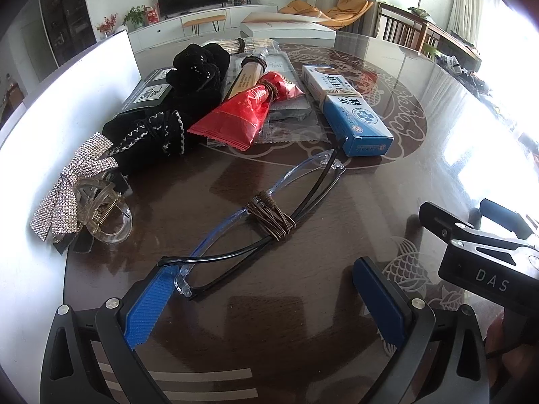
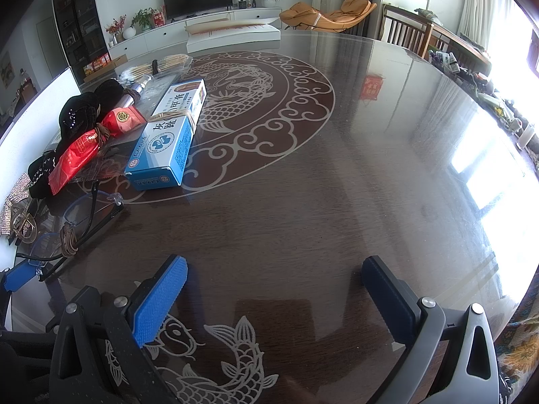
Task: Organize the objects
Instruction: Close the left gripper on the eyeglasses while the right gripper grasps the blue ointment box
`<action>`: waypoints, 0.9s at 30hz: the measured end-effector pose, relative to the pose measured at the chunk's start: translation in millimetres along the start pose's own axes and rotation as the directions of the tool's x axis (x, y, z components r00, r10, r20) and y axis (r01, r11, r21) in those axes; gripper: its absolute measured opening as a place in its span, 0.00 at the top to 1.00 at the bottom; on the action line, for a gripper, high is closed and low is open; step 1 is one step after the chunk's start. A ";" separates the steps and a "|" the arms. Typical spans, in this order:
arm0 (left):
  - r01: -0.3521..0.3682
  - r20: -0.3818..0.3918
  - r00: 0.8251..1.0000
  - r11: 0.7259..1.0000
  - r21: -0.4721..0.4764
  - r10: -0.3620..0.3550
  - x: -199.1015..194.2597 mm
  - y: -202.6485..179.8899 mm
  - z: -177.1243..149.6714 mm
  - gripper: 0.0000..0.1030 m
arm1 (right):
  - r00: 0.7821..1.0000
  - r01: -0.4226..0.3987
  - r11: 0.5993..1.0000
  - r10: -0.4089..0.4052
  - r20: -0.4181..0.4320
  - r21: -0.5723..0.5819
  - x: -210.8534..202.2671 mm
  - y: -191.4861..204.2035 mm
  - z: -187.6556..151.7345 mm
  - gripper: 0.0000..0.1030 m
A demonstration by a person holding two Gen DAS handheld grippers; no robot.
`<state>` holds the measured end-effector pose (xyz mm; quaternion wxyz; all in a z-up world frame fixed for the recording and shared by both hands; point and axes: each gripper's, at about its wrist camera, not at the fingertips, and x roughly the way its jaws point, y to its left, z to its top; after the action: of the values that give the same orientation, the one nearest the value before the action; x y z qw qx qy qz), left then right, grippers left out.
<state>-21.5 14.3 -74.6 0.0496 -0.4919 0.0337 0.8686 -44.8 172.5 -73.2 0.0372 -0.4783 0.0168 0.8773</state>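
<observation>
Folded clear-blue glasses (image 1: 269,217) bound with a brown cord lie on the dark glass table (image 1: 337,202); one end rests beside the left pad of my open left gripper (image 1: 266,289). The glasses (image 2: 81,222) appear at the left in the right wrist view. Behind them sit a blue and white box (image 1: 350,111) (image 2: 171,134), a red packet (image 1: 242,114) (image 2: 81,155), black fabric hair pieces (image 1: 158,134) and a rhinestone bow with a clear claw clip (image 1: 87,202). My right gripper (image 2: 273,299) is open over bare table, and it (image 1: 485,235) shows at the right of the left wrist view.
A white panel (image 1: 67,107) borders the table's left side. A flat white box (image 1: 286,23) lies at the far edge, with a bundle of sticks (image 2: 161,62) and clear bags near it. Wooden chairs (image 2: 404,33) stand far right. The table (image 2: 370,151) stretches bare on the right.
</observation>
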 end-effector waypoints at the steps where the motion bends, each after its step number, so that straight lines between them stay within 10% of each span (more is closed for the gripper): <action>1: 0.000 -0.007 1.000 1.000 0.000 0.000 0.4 -0.3 0.6 0.00 | 1.000 0.000 1.000 0.000 0.000 0.000 0.0 0.0 0.0 0.00; 27: 0.008 -0.036 0.999 1.000 0.006 -0.008 -3.1 7.1 -5.3 0.00 | 1.000 0.000 1.000 0.000 0.001 0.000 0.4 0.0 -0.1 0.00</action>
<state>-16.3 6.4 -74.6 0.0539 -0.5074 0.0351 0.8593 -45.0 172.5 -73.6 0.0373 -0.4780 0.0167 0.8774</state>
